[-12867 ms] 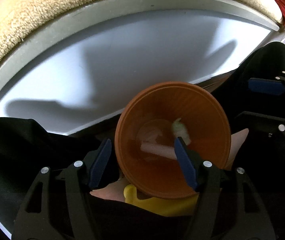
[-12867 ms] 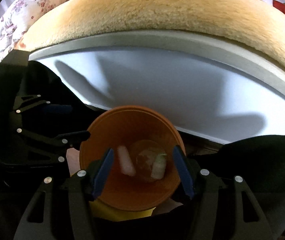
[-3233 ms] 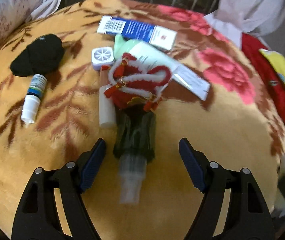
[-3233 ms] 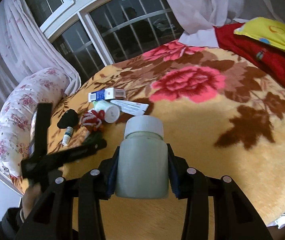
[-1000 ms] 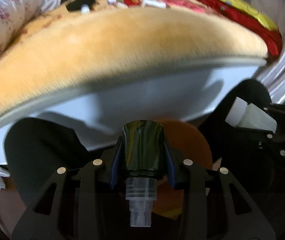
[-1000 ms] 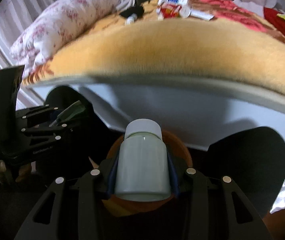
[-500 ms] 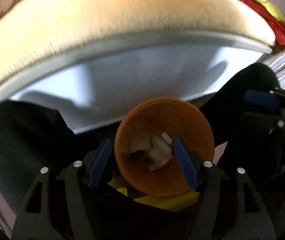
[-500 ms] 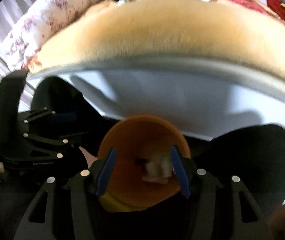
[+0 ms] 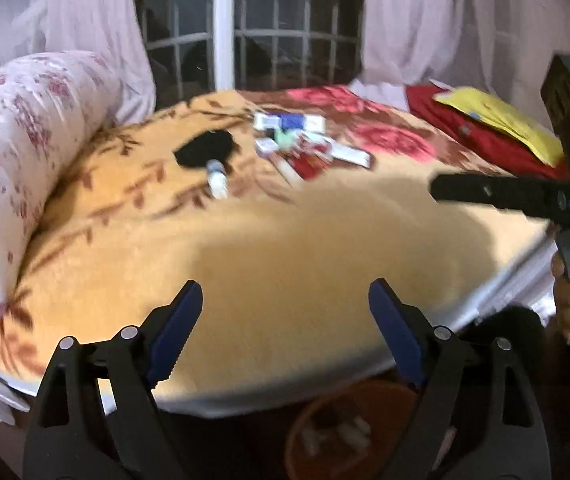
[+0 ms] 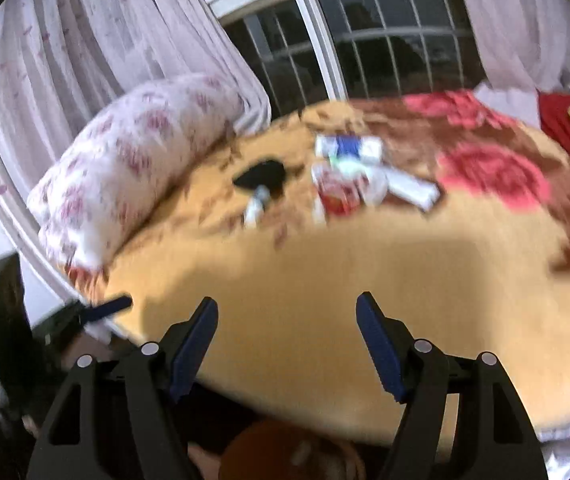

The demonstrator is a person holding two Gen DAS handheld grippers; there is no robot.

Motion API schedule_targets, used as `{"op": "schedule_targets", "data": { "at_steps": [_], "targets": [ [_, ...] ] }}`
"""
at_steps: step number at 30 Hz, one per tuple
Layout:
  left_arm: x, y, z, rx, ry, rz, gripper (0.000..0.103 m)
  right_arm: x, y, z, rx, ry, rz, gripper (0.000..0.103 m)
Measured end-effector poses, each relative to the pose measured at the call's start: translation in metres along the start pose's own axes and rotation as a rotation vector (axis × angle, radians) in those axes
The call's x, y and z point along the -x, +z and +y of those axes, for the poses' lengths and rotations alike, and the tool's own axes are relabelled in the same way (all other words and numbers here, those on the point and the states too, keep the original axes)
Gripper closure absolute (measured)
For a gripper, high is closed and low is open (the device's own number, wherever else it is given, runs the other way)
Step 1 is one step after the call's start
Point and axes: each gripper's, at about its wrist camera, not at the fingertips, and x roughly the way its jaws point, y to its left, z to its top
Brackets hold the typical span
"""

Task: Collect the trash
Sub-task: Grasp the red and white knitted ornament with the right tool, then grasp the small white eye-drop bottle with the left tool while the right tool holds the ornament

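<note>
My left gripper (image 9: 285,312) is open and empty above the near edge of the bed. My right gripper (image 10: 287,328) is open and empty too. An orange bin (image 9: 345,432) with several pieces of trash in it stands below the bed edge; it also shows in the right wrist view (image 10: 285,452). Far off on the orange floral blanket (image 9: 285,264) lies a cluster of trash: a blue and white box (image 9: 289,122), a small dropper bottle (image 9: 217,174), a black cloth (image 9: 205,148), a white tube (image 9: 289,170) and a red and white item (image 9: 313,156).
A floral bolster pillow (image 9: 17,152) lies along the bed's left side. Red and yellow bedding (image 9: 497,128) lies at the right. The right gripper's body (image 9: 545,196) crosses the right of the left wrist view. A window with curtains is behind the bed.
Both grippers were over the orange bin with jaws open, the dropped bottles inside it. They have now swung up and face the bed top and the remaining trash.
</note>
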Motion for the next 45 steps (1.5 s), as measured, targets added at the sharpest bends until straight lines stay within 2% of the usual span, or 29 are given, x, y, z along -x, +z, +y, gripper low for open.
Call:
{"op": "schedule_targets", "data": {
  "at_steps": [5,10,17,18,19,20,21,24,28,32,35,40,42,43,44,45],
  "targets": [
    [-0.037,0.017,0.018,0.032,0.019,-0.011,0.02,-0.062,0.048,0.004,0.004,-0.062,0.005,0.033],
    [-0.064,0.033,0.037,0.038,0.081,-0.054,0.02,-0.126,0.071,-0.015,-0.15,-0.119,0.093,0.033],
    [-0.089,0.025,0.06,0.142,0.052,-0.016,0.02,-0.185,0.082,-0.047,-0.415,-0.181,0.128,0.033],
    [-0.091,0.023,0.061,0.148,0.055,-0.015,0.02,-0.19,0.084,-0.052,-0.449,-0.182,0.125,0.037],
    [-0.092,0.022,0.062,0.152,0.054,-0.013,0.02,-0.195,0.086,-0.06,-0.485,-0.184,0.121,0.055],
    [-0.093,0.021,0.062,0.154,0.051,-0.012,0.02,-0.2,0.086,-0.064,-0.5,-0.183,0.122,0.063],
    [-0.093,0.02,0.061,0.151,0.055,-0.015,0.02,-0.201,0.086,-0.068,-0.516,-0.178,0.124,0.067],
    [-0.094,0.021,0.059,0.127,0.074,-0.01,0.02,-0.192,0.082,-0.074,-0.527,-0.14,0.112,0.071],
    [-0.093,0.03,0.057,0.133,0.054,0.018,0.02,-0.152,0.07,-0.063,-0.446,-0.059,0.08,0.072],
    [-0.106,0.054,0.06,0.156,0.057,0.076,0.02,-0.108,0.051,-0.052,-0.341,-0.04,0.049,0.071],
    [-0.129,0.078,0.065,0.189,0.095,0.141,0.02,-0.082,0.037,-0.047,-0.279,-0.054,0.019,0.071],
    [-0.177,0.111,0.086,0.321,0.109,0.216,0.02,-0.056,0.018,-0.048,-0.253,-0.045,-0.012,0.071],
    [-0.195,0.117,0.088,0.32,0.137,0.24,0.02,-0.051,0.014,-0.049,-0.257,-0.031,-0.019,0.07],
    [-0.209,0.118,0.089,0.31,0.16,0.268,0.022,-0.049,0.013,-0.049,-0.255,-0.029,-0.022,0.07],
    [-0.219,0.118,0.089,0.298,0.169,0.292,0.032,-0.049,0.012,-0.048,-0.251,-0.028,-0.024,0.07],
    [-0.231,0.116,0.089,0.279,0.209,0.322,0.034,-0.048,0.011,-0.047,-0.243,-0.028,-0.026,0.07]
  ]
}}
